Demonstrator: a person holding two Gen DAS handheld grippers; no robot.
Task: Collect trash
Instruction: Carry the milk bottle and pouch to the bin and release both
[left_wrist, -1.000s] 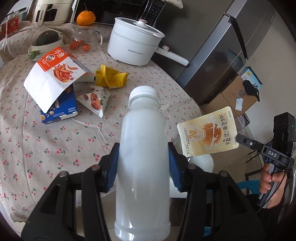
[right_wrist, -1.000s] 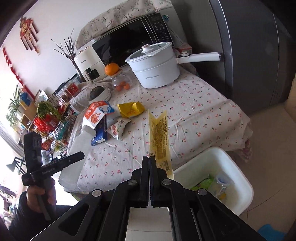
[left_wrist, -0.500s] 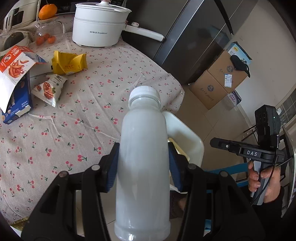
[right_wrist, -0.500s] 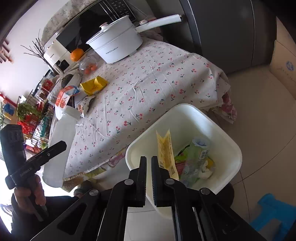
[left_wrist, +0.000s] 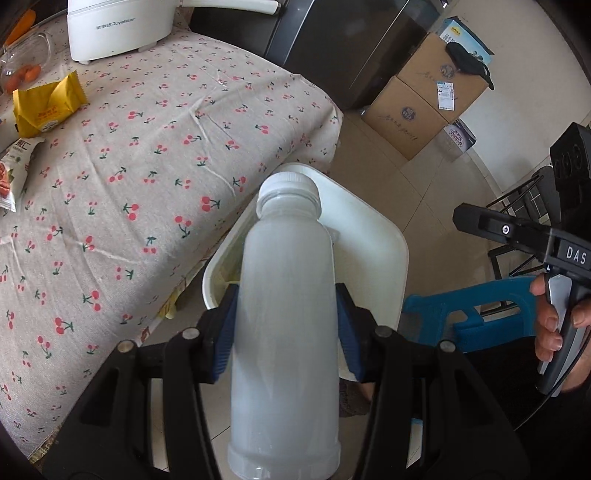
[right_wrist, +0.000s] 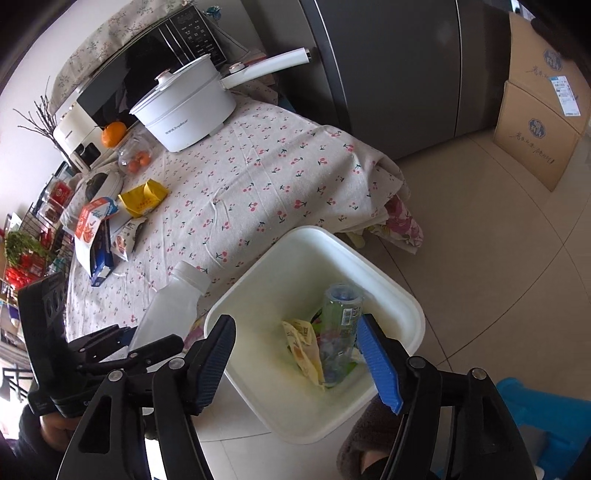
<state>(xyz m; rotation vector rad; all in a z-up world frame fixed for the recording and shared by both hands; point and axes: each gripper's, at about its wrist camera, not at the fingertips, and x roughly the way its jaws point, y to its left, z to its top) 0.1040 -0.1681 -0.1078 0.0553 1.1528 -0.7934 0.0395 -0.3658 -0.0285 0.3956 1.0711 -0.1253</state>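
My left gripper (left_wrist: 284, 325) is shut on a frosted white plastic bottle (left_wrist: 284, 314) with a white cap, held over the near edge of the white trash bin (left_wrist: 384, 236) on the floor beside the table. The same bottle (right_wrist: 173, 302) shows at the bin's left rim in the right wrist view. My right gripper (right_wrist: 295, 354) hangs above the bin (right_wrist: 406, 295), its jaws opening with nothing between them. The yellow snack bag (right_wrist: 304, 347) lies inside the bin among a green bottle (right_wrist: 340, 306) and other wrappers.
On the cherry-print tablecloth (right_wrist: 258, 177) lie a yellow wrapper (right_wrist: 144, 195), a small snack packet (right_wrist: 127, 240) and an orange-and-blue carton (right_wrist: 92, 229). A white pot (right_wrist: 184, 110) stands behind. Cardboard boxes (left_wrist: 424, 99) and a blue stool (left_wrist: 469, 314) stand on the tiled floor.
The right gripper opened and the yellow snack bag dropped from it into the bin. The left gripper carried the bottle from over the table to above the bin's edge.
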